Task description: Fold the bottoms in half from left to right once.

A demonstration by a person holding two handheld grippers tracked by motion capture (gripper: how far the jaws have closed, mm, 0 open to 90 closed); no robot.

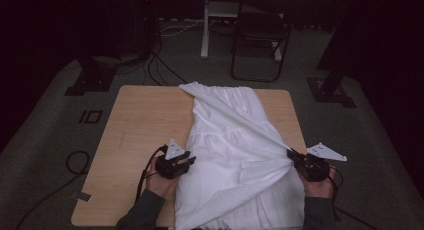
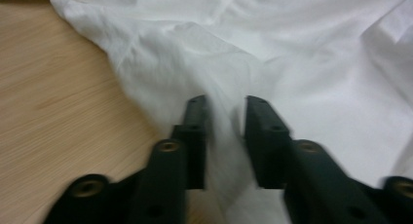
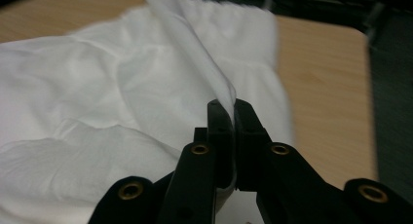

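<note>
White garment [image 1: 235, 150] lies spread on your tabletop [image 1: 140, 125], right of centre, near end reaching the front edge. Your right gripper [image 1: 291, 155] is clamped on a fold at its right edge, pulling a taut ridge to the far corner. Your left gripper [image 1: 189, 161] sits at its left edge, jaws apart, cloth between them.

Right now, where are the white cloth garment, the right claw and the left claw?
White cloth garment [image 1: 235, 155]: high view, flat middle panel.
Right claw [image 3: 234, 107]: right gripper view, between tips pinching a fold.
Left claw [image 2: 225, 112]: left gripper view, gap between parted tips over the fabric.
</note>
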